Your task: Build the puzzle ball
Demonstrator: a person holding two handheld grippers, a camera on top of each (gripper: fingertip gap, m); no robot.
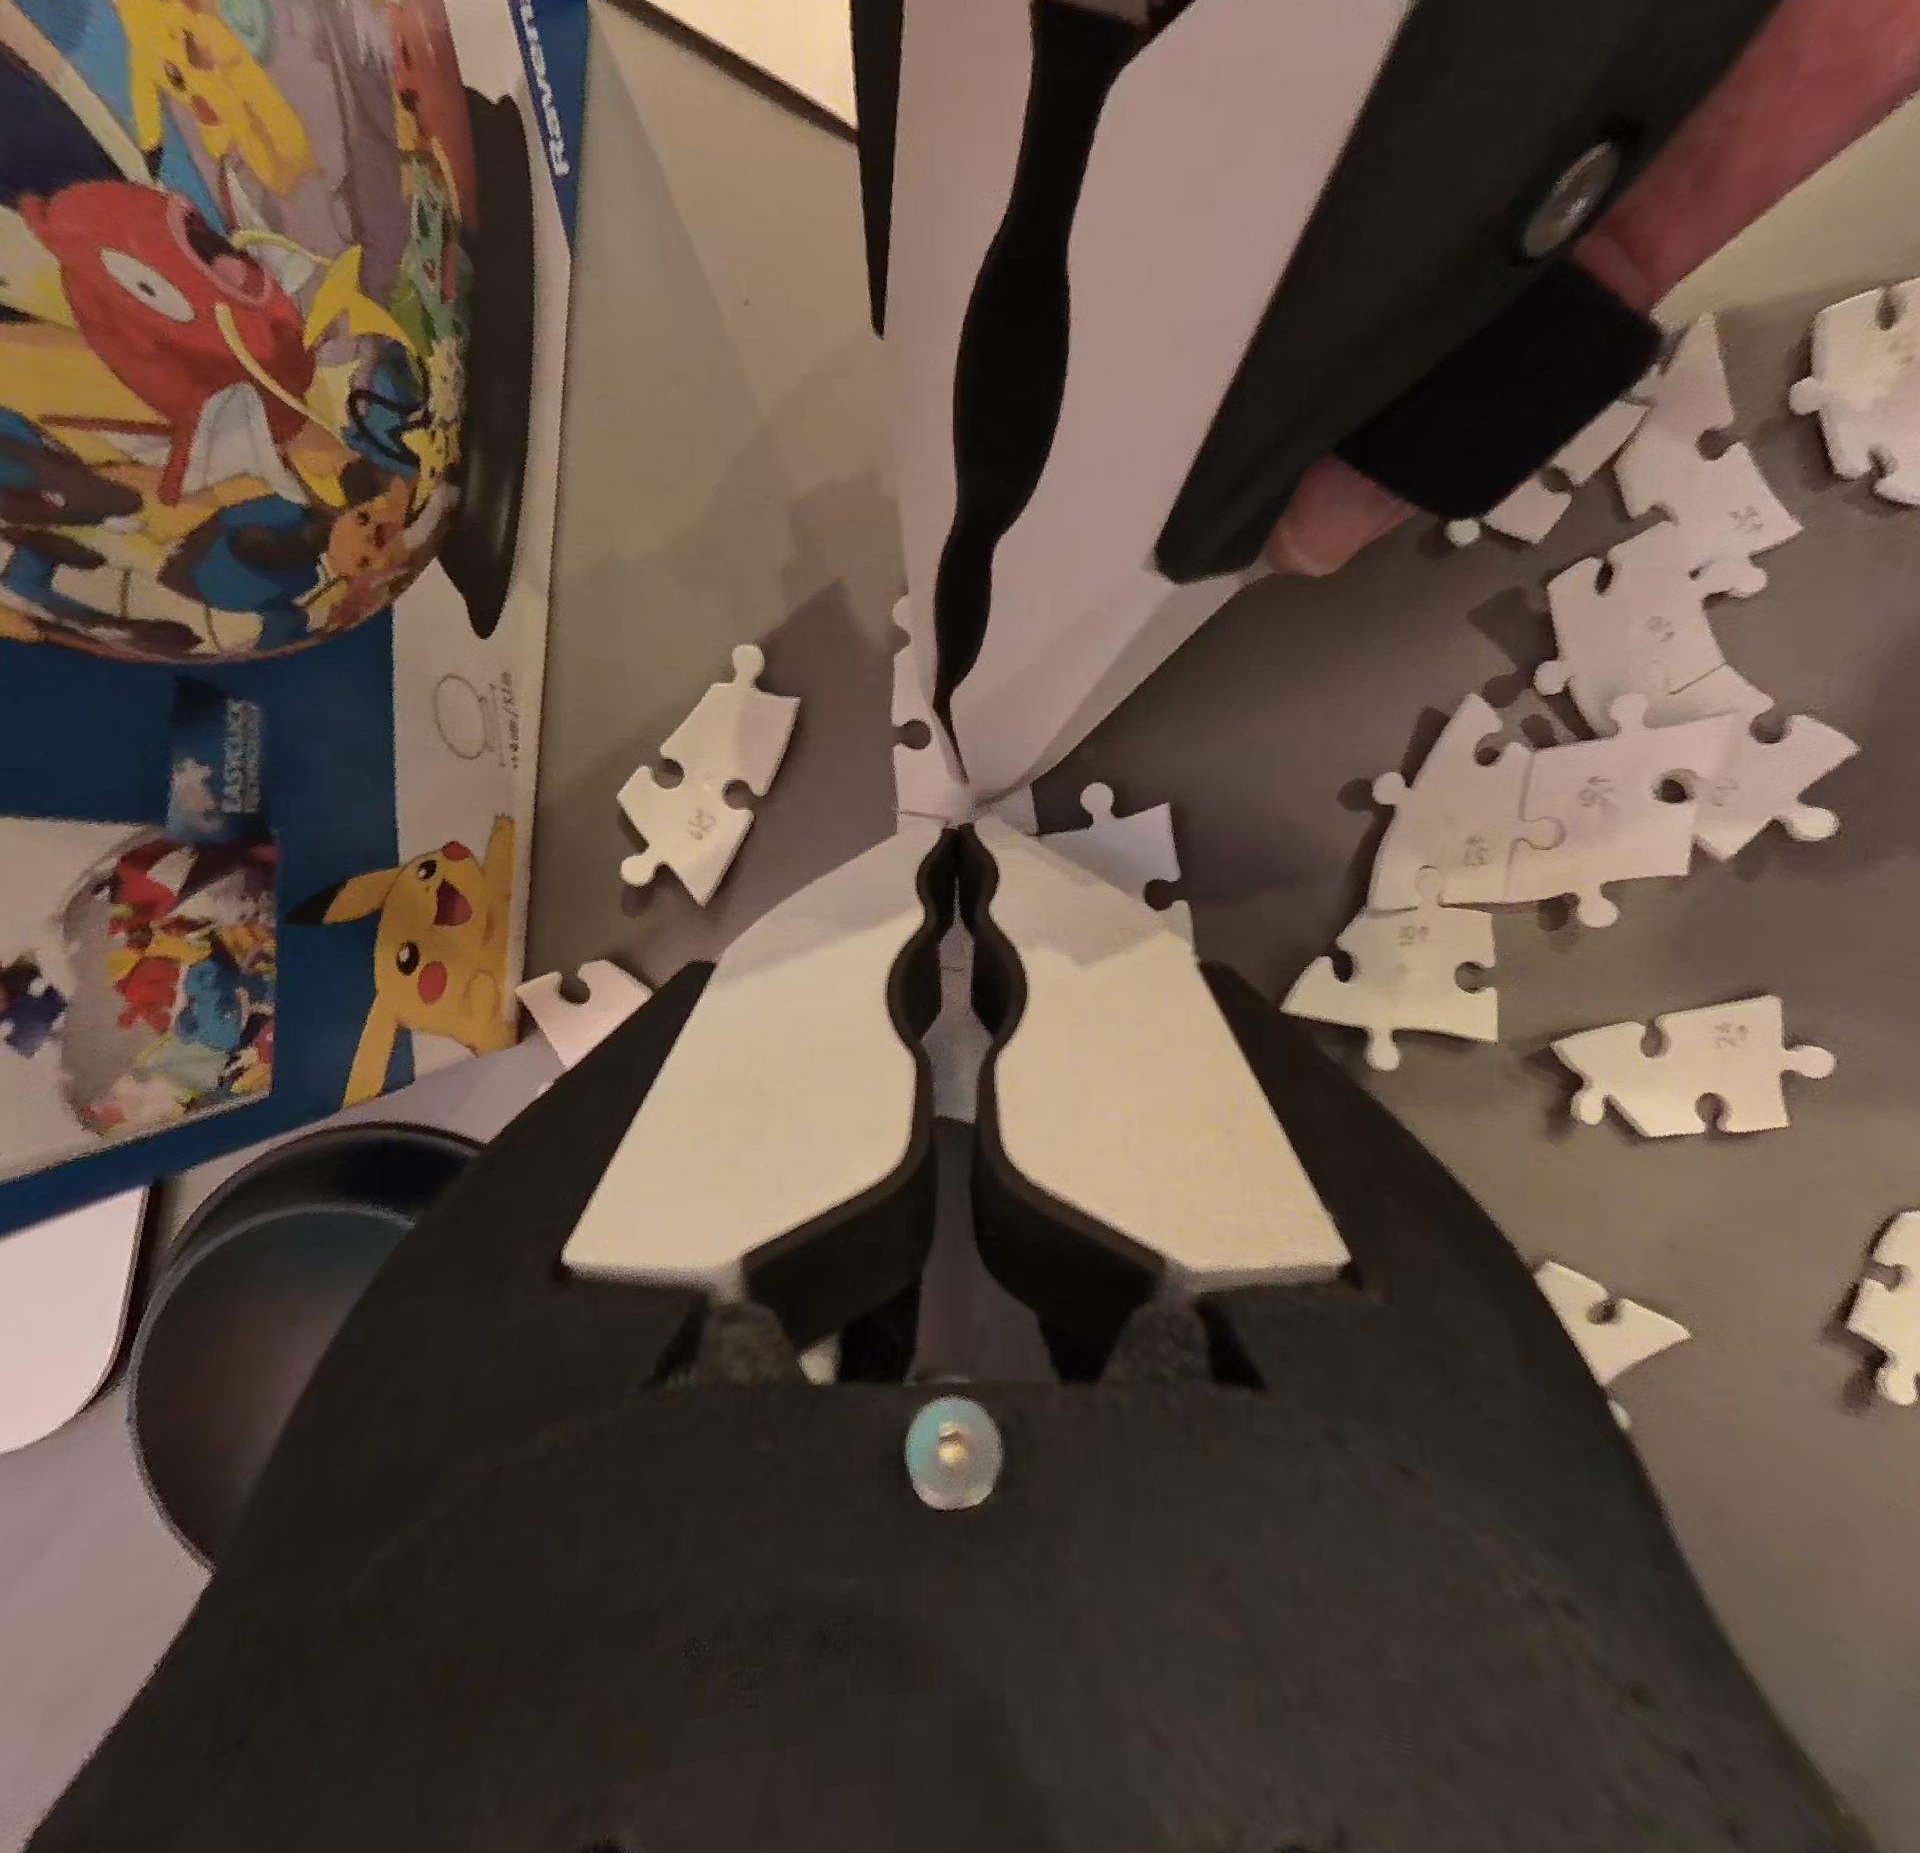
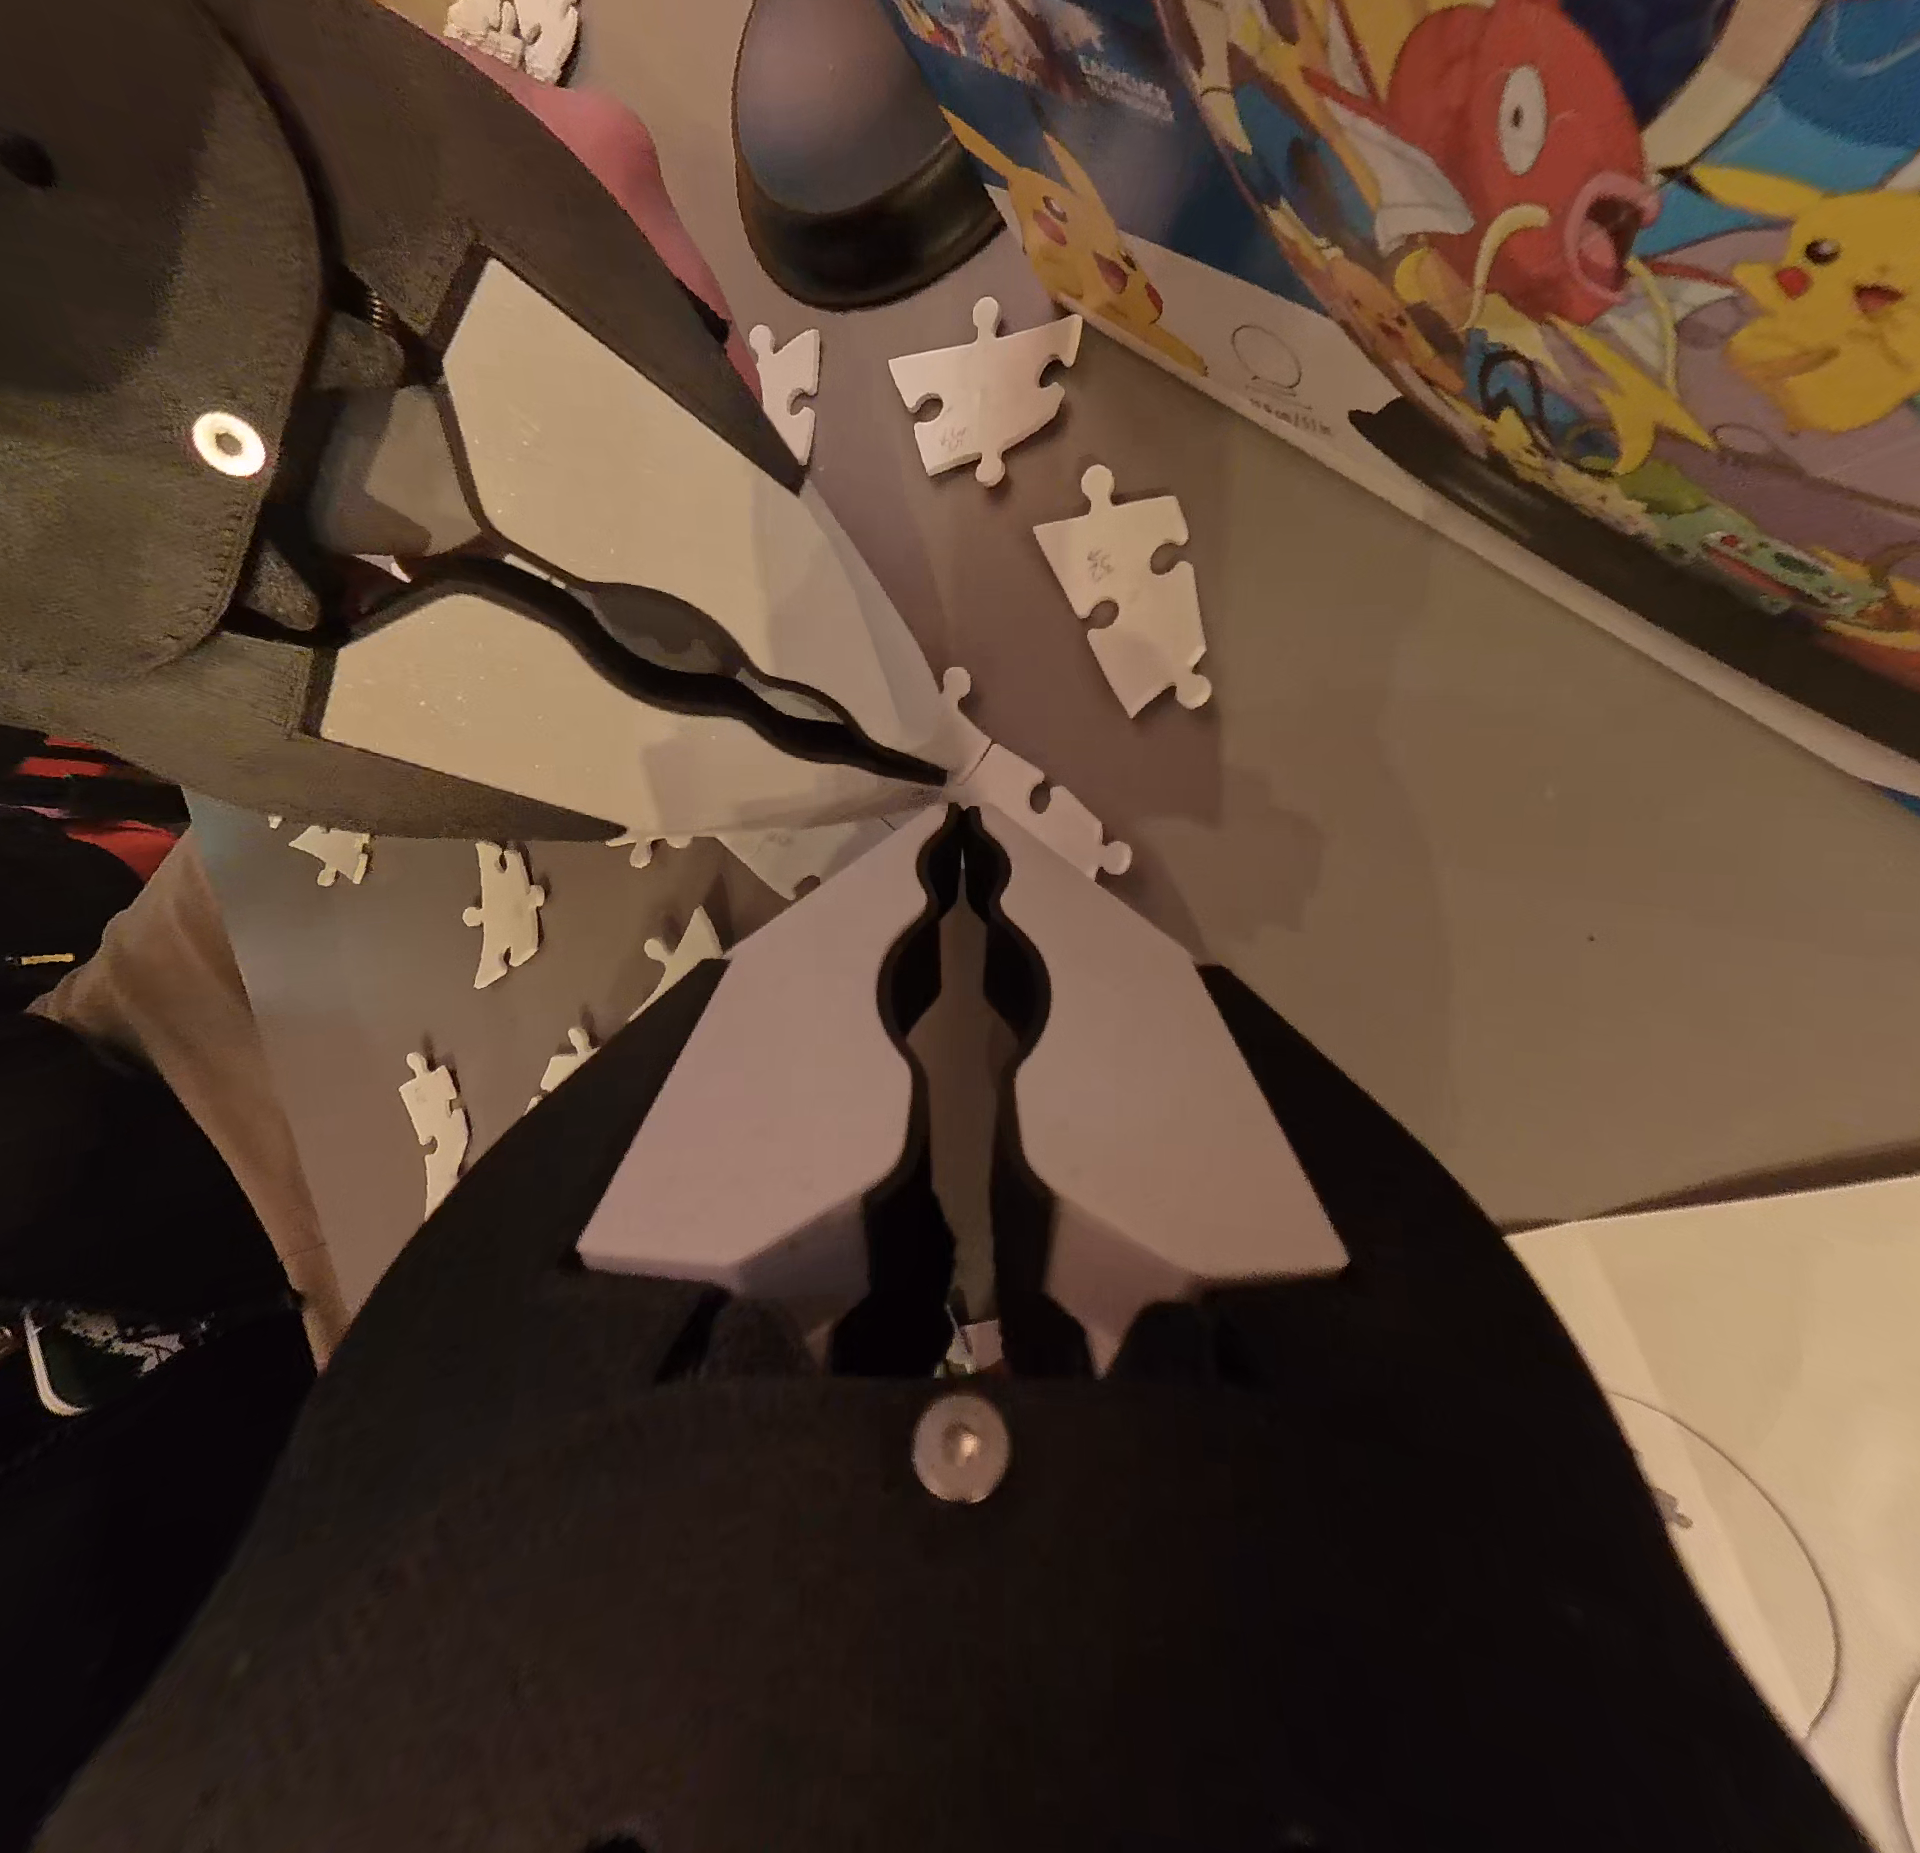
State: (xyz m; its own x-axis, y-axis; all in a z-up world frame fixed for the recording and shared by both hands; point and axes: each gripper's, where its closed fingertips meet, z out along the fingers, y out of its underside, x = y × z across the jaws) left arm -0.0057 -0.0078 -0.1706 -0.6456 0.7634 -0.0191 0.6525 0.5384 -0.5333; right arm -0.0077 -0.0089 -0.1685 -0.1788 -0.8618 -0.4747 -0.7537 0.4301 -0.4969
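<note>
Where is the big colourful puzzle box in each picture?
Left wrist view: the puzzle box fills the left edge, from the top corner down past the middle.
Right wrist view: it runs along the top right, slanting down to the right edge.
Shared landmark: the dark round base beside the box, lower left in the left view and top middle in the right view.

A smooth grey tabletop [image 1: 1299, 1159] under warm, dim indoor light, shadows soft.
</note>
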